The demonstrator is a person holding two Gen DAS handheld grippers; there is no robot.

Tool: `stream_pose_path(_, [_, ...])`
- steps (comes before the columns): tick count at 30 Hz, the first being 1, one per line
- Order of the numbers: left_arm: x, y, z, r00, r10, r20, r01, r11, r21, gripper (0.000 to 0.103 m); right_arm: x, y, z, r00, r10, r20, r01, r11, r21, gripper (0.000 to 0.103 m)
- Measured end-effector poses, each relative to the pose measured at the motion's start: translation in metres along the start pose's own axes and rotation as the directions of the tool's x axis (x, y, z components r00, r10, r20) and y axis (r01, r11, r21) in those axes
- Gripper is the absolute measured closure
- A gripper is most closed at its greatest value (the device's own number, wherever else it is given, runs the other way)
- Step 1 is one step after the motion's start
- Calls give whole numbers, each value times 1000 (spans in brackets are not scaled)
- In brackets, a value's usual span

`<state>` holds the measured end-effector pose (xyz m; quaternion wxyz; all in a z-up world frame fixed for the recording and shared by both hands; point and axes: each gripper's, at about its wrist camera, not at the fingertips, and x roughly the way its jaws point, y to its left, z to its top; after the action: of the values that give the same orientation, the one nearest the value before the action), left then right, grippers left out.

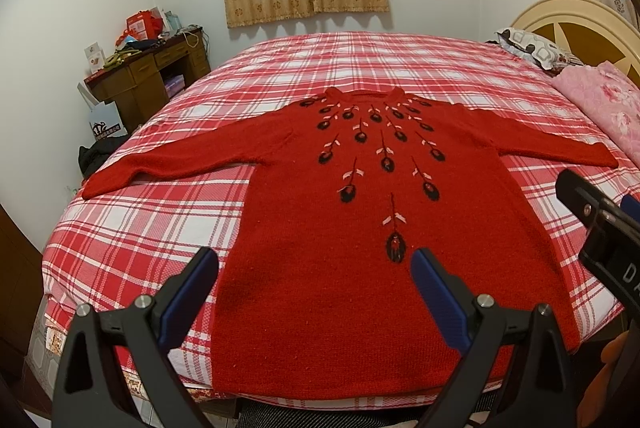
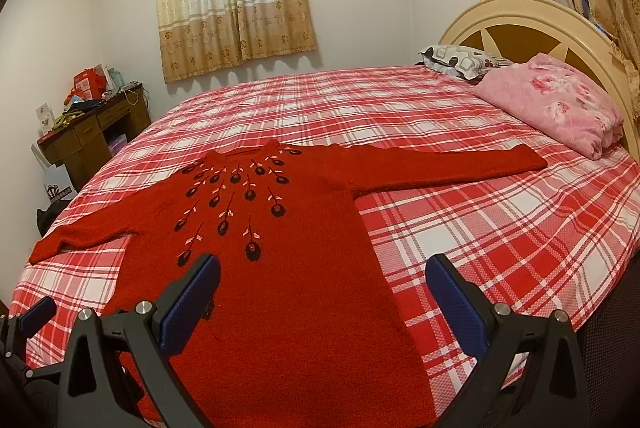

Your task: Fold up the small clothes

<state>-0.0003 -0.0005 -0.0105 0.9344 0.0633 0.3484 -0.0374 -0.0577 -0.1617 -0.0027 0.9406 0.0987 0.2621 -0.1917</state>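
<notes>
A red knitted sweater (image 1: 360, 268) with black and pink flower embroidery lies flat, face up, on the bed, both sleeves spread out sideways and its hem at the near edge. My left gripper (image 1: 316, 268) hovers open above the lower part of the sweater, nothing between its blue-padded fingers. In the right wrist view the same sweater (image 2: 304, 288) lies left of centre. My right gripper (image 2: 324, 280) hangs open over the sweater's right side edge and the bedsheet, holding nothing. The right gripper's body (image 1: 600, 228) shows at the right edge of the left wrist view.
The bed (image 2: 480, 228) carries a red and white plaid sheet. A folded pink floral quilt (image 2: 556, 104) and a patterned pillow (image 2: 456, 58) lie by the cream headboard (image 2: 520, 20). A cluttered wooden desk (image 1: 148, 76) stands at the far left wall. Curtains hang behind.
</notes>
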Motion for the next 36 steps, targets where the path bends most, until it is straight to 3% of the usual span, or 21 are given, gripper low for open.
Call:
stream_pose_path(28, [12,-1,-3,999,-8,-34,8,1000,3,4,7,-7,1,1000,-14,7,14,1000,8,1])
stream_pose_path(32, [18,0,0,999,-31,-25,31,999,7,4,17,-26,8,996,-77,50,76,997,16,1])
stream_pose_path(36, [41,7,9,994,-95,-57,93,995,-24,4,39,-59,15,994,-104,24,102,992,78,1])
